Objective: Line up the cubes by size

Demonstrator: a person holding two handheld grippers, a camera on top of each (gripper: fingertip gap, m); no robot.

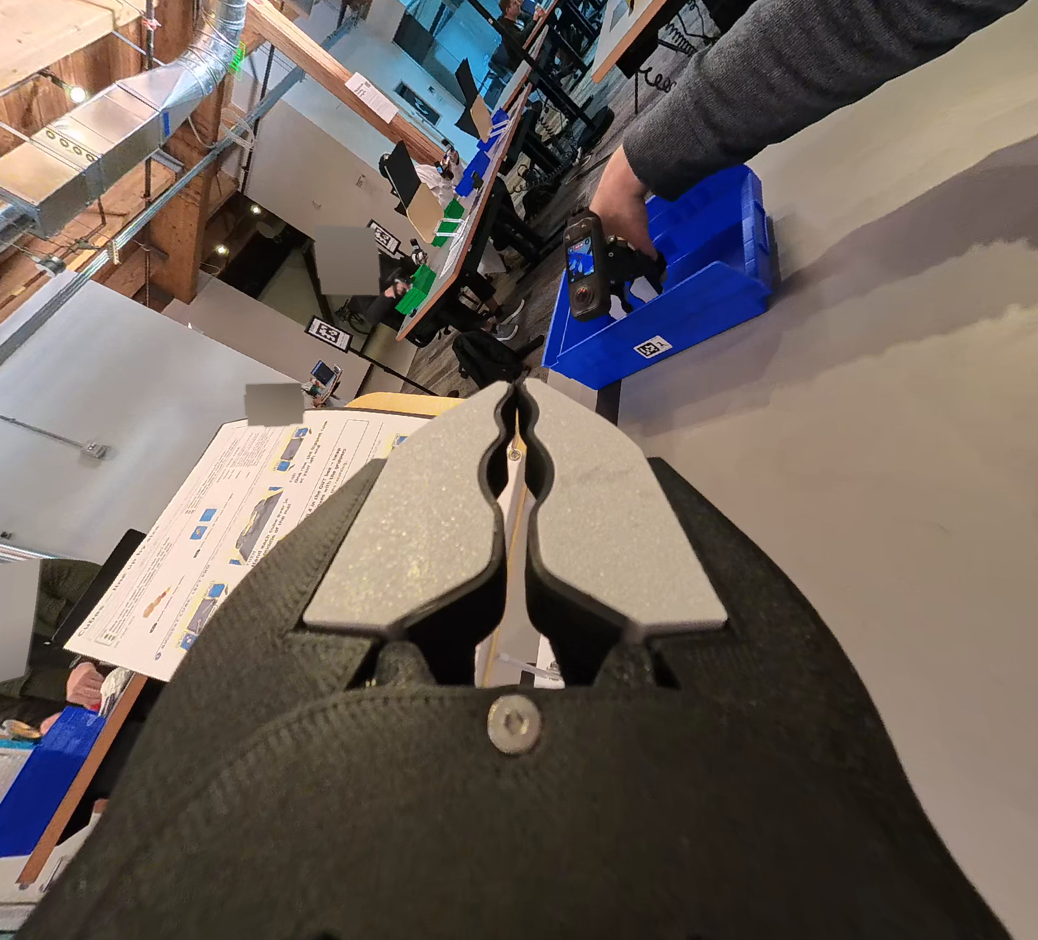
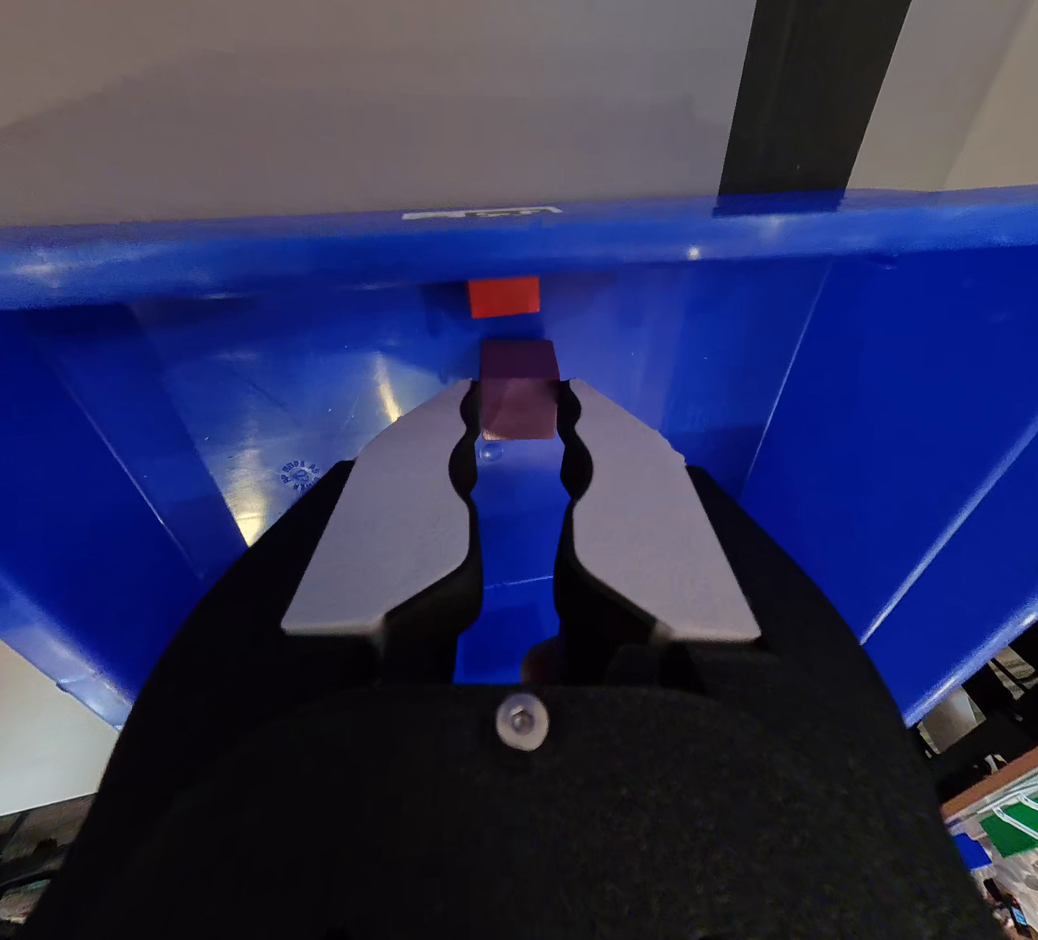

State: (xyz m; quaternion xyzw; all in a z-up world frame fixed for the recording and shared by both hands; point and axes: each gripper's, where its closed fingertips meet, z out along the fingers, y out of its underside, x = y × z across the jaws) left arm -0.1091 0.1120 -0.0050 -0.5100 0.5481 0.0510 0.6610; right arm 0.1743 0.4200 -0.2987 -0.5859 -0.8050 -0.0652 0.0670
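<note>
In the right wrist view my right gripper (image 2: 517, 389) reaches down into a blue bin (image 2: 281, 250). It is shut on a purple cube (image 2: 518, 407), with a pad against each side of the cube near the fingertips. The cube is close to the bin floor. A red cube (image 2: 504, 298) lies farther in, against the bin's far wall. In the left wrist view my left gripper (image 1: 515, 391) is shut with nothing between its pads, held in the air beside the table. The same bin (image 1: 702, 317) shows there, with a hand (image 1: 618, 205) holding the other gripper inside it.
The bin stands at the edge of a grey table (image 1: 842, 519). A grey sleeve (image 1: 814, 42) crosses above it. A printed instruction sheet (image 1: 224, 519) lies to the left. A black strip (image 2: 814, 42) runs across the table beyond the bin. Other work tables stand in the background. My right fingertips sit around 50 cm from my left ones.
</note>
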